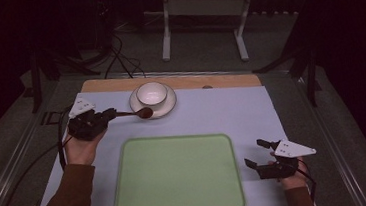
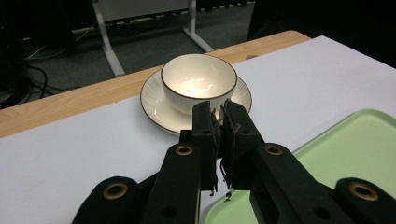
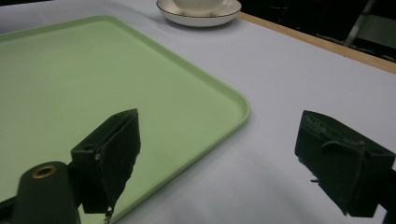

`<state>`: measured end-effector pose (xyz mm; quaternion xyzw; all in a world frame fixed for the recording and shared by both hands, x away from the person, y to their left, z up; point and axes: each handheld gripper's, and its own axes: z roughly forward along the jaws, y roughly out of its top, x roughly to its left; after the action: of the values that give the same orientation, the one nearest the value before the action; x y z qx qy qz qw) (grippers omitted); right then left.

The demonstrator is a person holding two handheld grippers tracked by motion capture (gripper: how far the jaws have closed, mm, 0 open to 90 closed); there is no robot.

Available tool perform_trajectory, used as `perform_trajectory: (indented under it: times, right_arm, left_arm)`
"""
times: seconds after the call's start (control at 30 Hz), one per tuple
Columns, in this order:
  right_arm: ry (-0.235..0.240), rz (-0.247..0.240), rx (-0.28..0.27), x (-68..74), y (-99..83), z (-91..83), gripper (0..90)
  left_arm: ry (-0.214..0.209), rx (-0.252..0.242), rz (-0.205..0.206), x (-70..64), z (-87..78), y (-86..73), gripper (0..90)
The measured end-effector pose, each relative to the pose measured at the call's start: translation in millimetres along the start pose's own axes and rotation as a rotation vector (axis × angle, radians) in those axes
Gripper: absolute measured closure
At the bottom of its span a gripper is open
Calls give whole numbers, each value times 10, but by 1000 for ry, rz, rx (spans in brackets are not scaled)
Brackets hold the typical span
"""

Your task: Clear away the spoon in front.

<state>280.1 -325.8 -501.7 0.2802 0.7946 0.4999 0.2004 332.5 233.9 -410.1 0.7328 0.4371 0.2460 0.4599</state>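
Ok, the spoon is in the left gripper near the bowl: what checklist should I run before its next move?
1. Grip: left gripper shut on the spoon handle: ok.
2. Spoon head over the near rim of the saucer; whether it touches: cannot tell.
3. Bowl upright and centred on the saucer, with nothing in it in the left gripper view: ok.
4. Green tray bare, free to receive things: ok.
5. Right gripper open, off the tray's right edge, away from the spoon's path: ok.
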Motion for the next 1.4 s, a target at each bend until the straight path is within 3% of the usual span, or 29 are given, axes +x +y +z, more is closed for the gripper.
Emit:
perform_trajectory:
  times: [0.63,1.03,1.23,1.4]
  right_arm:
    - [1,1,1,2,0,-3,140]
    - [0,2,3,4,0,-4,140]
    - [0,2,4,3,0,-3,140]
    - [0,1,4,4,-1,-1,140]
  left_arm:
    - [-7,9,-17,-29,-282,-292,840]
    - [-14,4,-66,-35,-468,-505,840]
    - [-15,24,-77,-60,-519,-585,840]
    - [11,61,-74,-71,-519,-635,839]
